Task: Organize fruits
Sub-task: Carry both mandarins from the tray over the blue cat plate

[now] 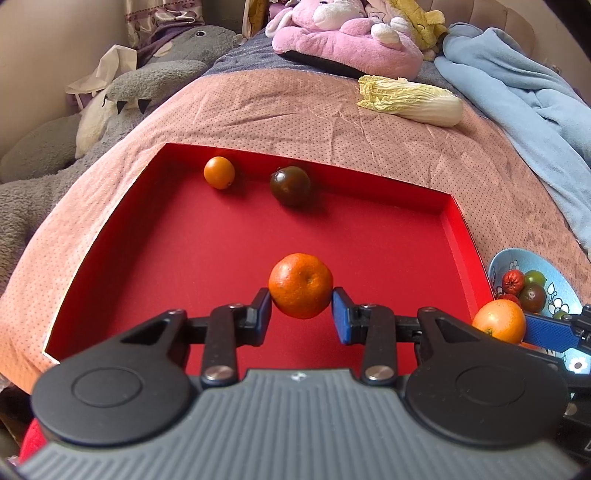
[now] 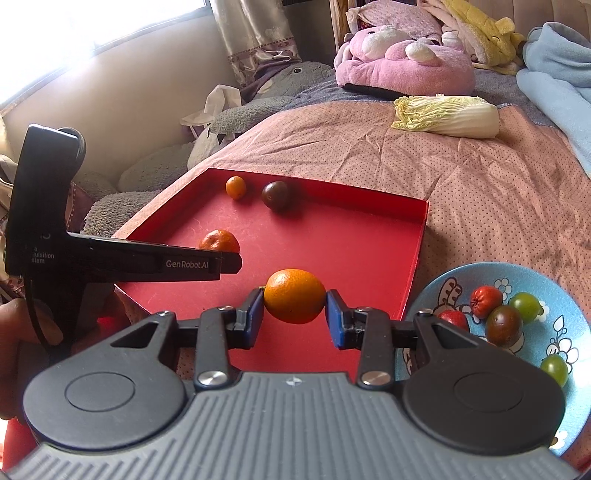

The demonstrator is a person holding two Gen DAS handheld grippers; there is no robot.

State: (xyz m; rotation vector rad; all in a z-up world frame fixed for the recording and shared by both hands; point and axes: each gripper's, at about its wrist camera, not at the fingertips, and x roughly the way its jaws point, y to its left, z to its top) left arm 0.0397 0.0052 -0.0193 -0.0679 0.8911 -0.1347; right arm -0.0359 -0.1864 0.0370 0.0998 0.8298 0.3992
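Bed (image 1: 295, 110), red tray (image 1: 458, 221), two tongs-held oranges (image 1: 300, 285)

light: bright daylight | source: blown-out window (image 2: 55, 33), upper left | shadows: soft | focus: sharp, near edges blurred | distortion: strong fisheye, dark corners

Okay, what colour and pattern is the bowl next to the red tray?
Light blue bowl with white cartoon flower drawings; clearest in the right wrist view.
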